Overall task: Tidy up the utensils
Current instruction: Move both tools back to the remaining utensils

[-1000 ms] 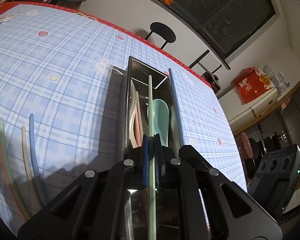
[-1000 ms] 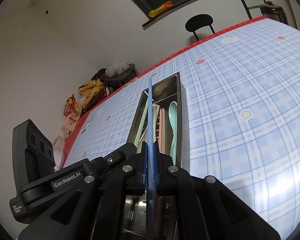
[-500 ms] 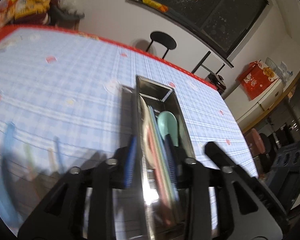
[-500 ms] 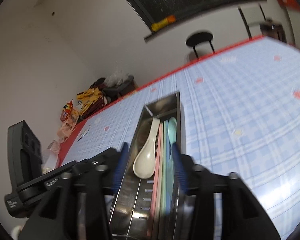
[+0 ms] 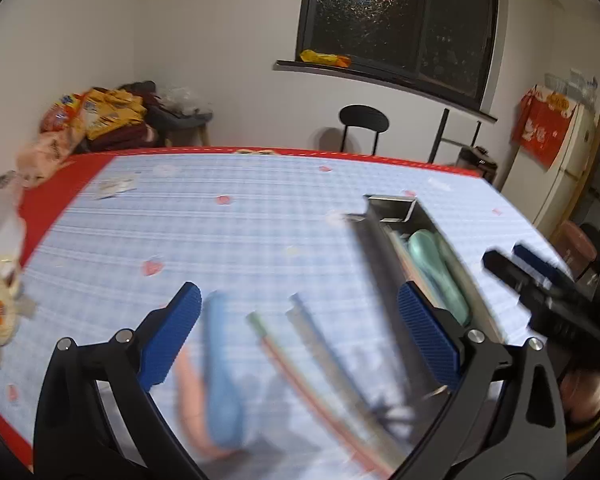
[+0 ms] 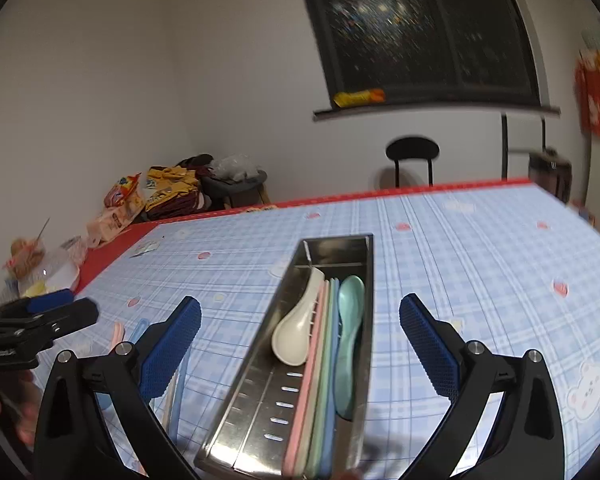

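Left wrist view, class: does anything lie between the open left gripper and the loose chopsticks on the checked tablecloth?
Nothing visible does. The left gripper is open, and the loose pastel chopsticks lie on the blue checked tablecloth in front of it. The long steel utensil tray sits off to their right, not across the path.

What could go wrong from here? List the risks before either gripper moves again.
1. The chopsticks and blue spoon lie loose and close together on the tablecloth, so the open left gripper may pinch two at once.
2. The metal tray already holds a white spoon, a green spoon and chopsticks side by side; another piece may ride up on them.
3. The left view is blurred, so aim may be off.
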### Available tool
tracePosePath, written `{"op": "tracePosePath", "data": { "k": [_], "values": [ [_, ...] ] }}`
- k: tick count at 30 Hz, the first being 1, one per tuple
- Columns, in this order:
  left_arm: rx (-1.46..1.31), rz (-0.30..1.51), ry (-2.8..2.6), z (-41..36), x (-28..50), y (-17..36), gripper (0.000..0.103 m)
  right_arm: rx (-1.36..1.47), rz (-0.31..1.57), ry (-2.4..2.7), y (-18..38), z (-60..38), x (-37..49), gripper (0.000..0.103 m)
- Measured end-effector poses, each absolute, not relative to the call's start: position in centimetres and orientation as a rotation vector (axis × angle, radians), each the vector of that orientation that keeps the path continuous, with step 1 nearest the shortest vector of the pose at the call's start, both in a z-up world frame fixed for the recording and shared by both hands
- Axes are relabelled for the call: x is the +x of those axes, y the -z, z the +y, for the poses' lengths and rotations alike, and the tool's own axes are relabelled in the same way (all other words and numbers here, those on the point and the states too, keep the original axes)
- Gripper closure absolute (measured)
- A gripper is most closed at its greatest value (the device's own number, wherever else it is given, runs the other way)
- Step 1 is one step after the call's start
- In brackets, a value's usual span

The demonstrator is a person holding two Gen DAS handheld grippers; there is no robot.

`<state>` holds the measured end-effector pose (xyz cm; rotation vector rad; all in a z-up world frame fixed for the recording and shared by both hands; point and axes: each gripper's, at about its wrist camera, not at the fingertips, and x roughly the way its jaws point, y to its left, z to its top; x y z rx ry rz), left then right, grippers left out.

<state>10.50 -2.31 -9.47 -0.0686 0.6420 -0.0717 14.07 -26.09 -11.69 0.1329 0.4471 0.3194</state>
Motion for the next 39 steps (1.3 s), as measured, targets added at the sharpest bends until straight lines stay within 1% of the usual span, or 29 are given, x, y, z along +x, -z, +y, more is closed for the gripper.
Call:
{"op": "tracePosePath", "data": {
  "k": [3,7,11,13,17,20,21,22,23,24,26,28,29,31,36,39],
  "values": [
    [-0.018,0.643,0.039,-0.5,8.2,10.1,0.006,0.091,0.442,-0.332,11.3,-24.8,13.3,0.006],
    [-0.006,0.629,0.023,1.4,6.1,10.7,0.006,0.116,0.418,-0.411,10.7,-24.0,11.4,0.006],
    [-0.022,0.616,0.019,3.4,4.9,11.5,0.006,0.088,0.456,-0.473,10.6,-22.3,9.7,0.006],
    [-0.018,0.618,0.017,4.1,4.5,12.1,0.006,0.063,0.481,-0.488,10.8,-21.5,9.0,0.006],
    [0.004,0.615,0.026,4.5,3.9,12.9,0.006,0.008,0.615,-0.489,12.0,-19.6,8.8,0.006],
    [0.032,0.603,0.033,4.5,3.6,13.3,0.006,-0.001,0.659,-0.55,12.8,-18.5,8.3,0.007],
    [0.036,0.6,0.038,4.6,3.4,13.5,0.006,-0.019,0.672,-0.569,13.0,-18.0,8.0,0.011],
    [0.034,0.599,0.045,4.8,3.3,13.8,0.006,-0.034,0.68,-0.581,13.3,-17.5,7.8,0.027],
    [0.028,0.6,0.055,5.1,3.2,14.0,0.006,-0.056,0.699,-0.595,13.6,-16.9,7.6,0.047],
    [0.014,0.604,0.073,5.4,3.0,14.2,0.006,-0.065,0.722,-0.605,14.0,-16.4,7.5,0.054],
    [-0.015,0.592,0.106,5.8,2.8,14.1,0.006,-0.063,0.772,-0.631,14.8,-15.7,7.5,0.073],
    [-0.029,0.571,0.131,6.0,2.4,14.0,0.006,-0.074,0.805,-0.637,15.5,-15.0,7.4,0.083],
    [-0.034,0.57,0.141,6.1,2.4,14.0,0.006,-0.083,0.824,-0.64,15.9,-14.6,7.3,0.087],
    [-0.038,0.566,0.15,6.1,2.3,14.0,0.007,-0.1,0.846,-0.645,16.4,-13.9,7.2,0.09],
    [-0.094,0.587,0.186,6.7,2.6,14.3,0.009,-0.146,0.871,-0.617,17.3,-12.8,7.3,0.092],
    [-0.127,0.598,0.193,7.2,2.7,14.5,0.015,-0.165,0.876,-0.61,17.2,-12.5,7.3,0.092]
  ]
}}
